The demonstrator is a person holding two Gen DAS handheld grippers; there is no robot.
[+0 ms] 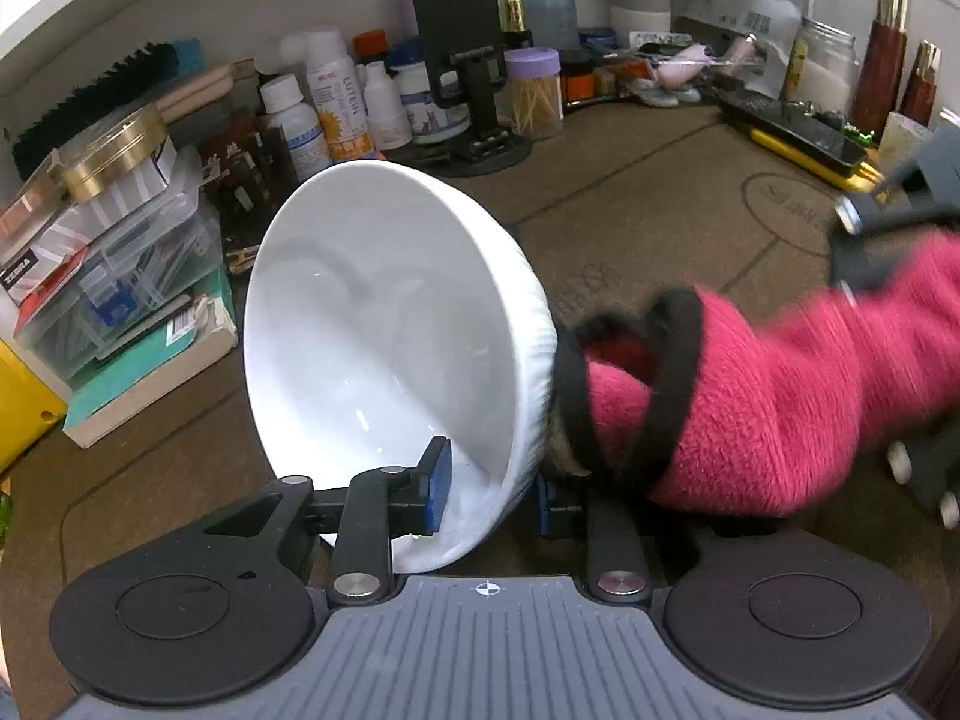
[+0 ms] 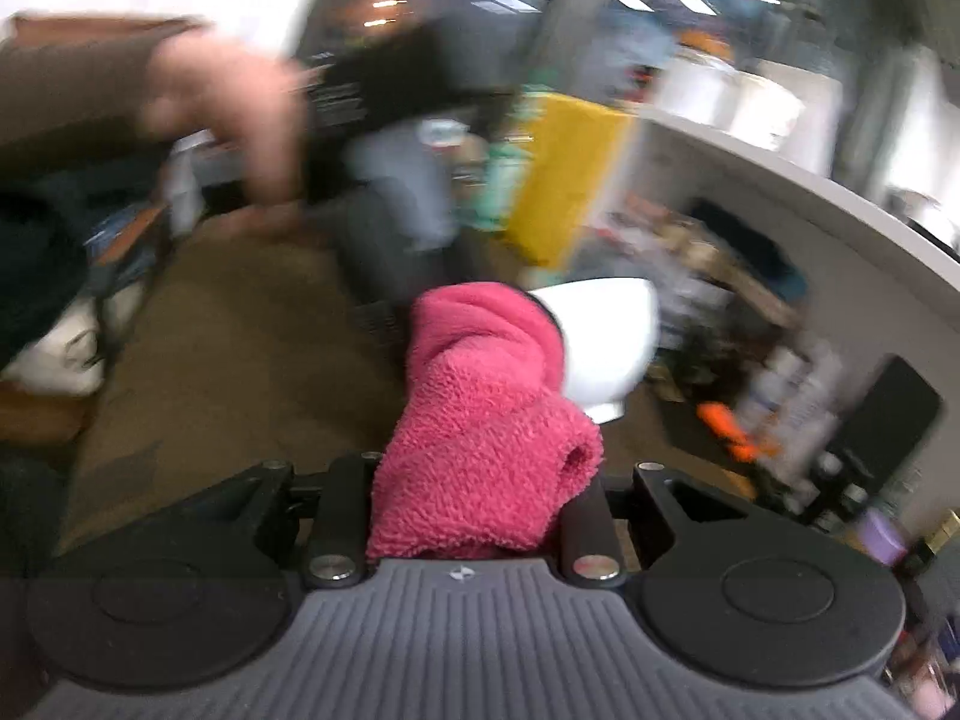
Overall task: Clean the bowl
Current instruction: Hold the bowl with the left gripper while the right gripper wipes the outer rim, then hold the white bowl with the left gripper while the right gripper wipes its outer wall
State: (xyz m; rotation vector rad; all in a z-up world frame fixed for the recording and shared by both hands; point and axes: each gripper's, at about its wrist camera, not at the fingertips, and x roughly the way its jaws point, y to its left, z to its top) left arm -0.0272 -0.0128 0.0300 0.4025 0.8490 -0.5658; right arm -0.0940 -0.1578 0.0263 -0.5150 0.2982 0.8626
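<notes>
A white ribbed bowl [image 1: 384,324] is tipped on its side, its mouth facing left in the left wrist view. My left gripper [image 1: 492,489] is shut on its lower rim, with one blue pad inside the bowl and the other outside. A pink fleecy cloth [image 1: 780,396] with black trim presses against the bowl's outer wall from the right. My right gripper [image 2: 474,480] is shut on this cloth [image 2: 480,420], which covers its fingertips. Beyond the cloth, the right wrist view shows the bowl [image 2: 612,336], blurred, and a hand [image 2: 240,114] gripping the left tool.
The brown cardboard-covered tabletop [image 1: 630,192] is ringed with clutter. Stacked plastic boxes and books [image 1: 120,252] are at the left, bottles [image 1: 336,96] and a phone stand [image 1: 462,60] at the back, and a remote on yellow items [image 1: 792,132] at the right.
</notes>
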